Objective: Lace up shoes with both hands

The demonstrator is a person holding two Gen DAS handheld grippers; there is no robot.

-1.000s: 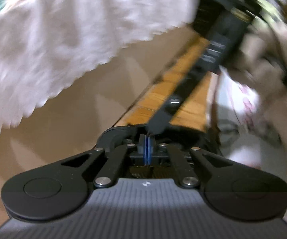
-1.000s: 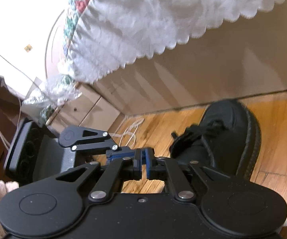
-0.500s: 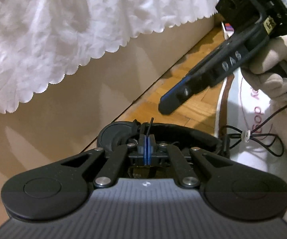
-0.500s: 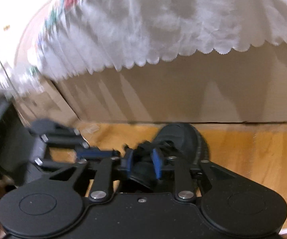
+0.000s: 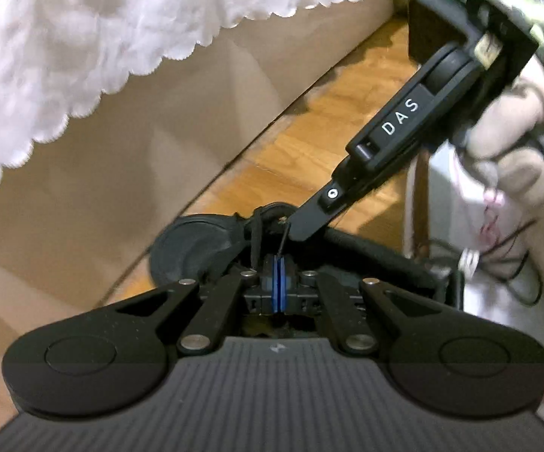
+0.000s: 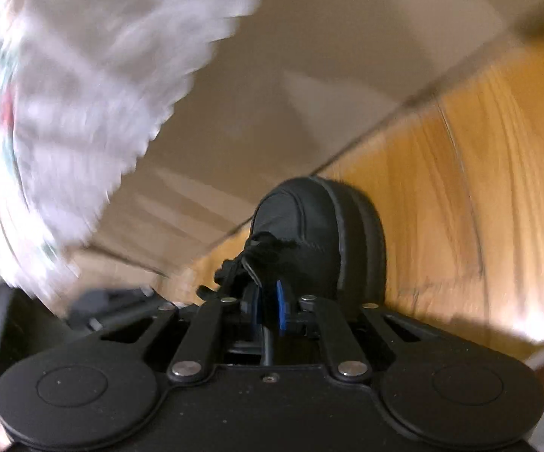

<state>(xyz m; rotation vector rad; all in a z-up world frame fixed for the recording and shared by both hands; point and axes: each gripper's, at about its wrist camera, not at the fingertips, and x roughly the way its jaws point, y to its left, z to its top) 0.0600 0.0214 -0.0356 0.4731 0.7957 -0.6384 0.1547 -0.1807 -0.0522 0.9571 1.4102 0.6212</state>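
Lace handover over the black shoe [image 6: 321,233]
Left hand-held gripper [image 5: 278,286] clamped on lace end [image 5: 284,239]; right hand-held gripper [image 6: 268,307] slightly apart, must close on it.

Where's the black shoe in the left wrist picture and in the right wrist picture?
Left wrist: black shoe sits low centre, just beyond the shut left tool, which pinches a lace end.
Right wrist: black shoe sits centre, toe pointing away, above the right tool.
Shared landmark: the scalloped white bed skirt, upper left in both.
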